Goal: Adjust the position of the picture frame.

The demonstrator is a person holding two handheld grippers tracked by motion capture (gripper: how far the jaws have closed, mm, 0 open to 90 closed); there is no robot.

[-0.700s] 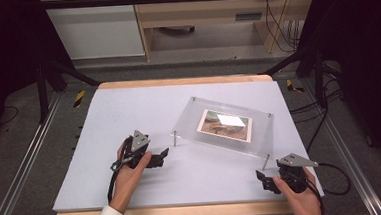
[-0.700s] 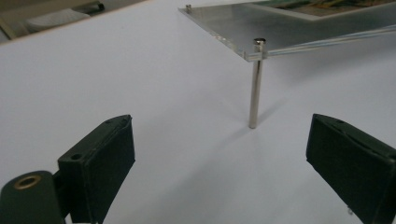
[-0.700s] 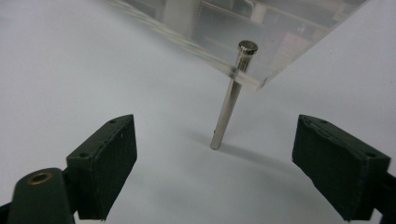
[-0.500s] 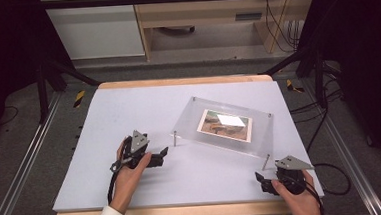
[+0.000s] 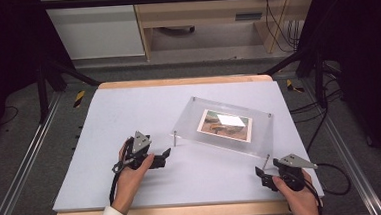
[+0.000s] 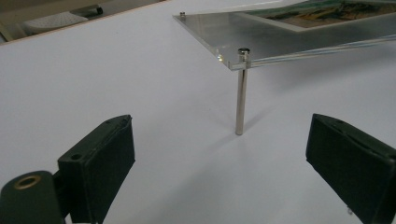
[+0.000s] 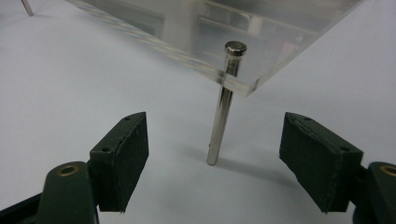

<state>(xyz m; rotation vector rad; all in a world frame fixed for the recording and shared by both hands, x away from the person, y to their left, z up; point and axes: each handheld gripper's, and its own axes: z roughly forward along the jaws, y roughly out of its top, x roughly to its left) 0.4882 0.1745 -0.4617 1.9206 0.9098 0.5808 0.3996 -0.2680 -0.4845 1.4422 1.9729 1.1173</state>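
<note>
- A clear acrylic frame (image 5: 224, 125) stands right of centre on the white table (image 5: 128, 111), raised on thin metal legs and sloping, its far edge higher than its near one.
- Sandwiched in the frame is a photo (image 5: 225, 125) with a white border; nothing else sits in it.
- The left gripper (image 5: 164, 154) lies near the table's near-left part, held in the person's left hand (image 5: 132, 173), jaws released and wide apart, nothing between the pads.
- It points at the frame's near-left leg (image 6: 241, 93), which stands a little beyond the jaw tips, untouched.
- The right gripper (image 5: 259, 176) sits at the near-right edge, in the right hand (image 5: 299, 196), jaws also released.
- The near-right leg (image 7: 223, 105) stands just ahead of the gap between its jaws, clear of both pads, its cap poking through the frame's corner.
</note>
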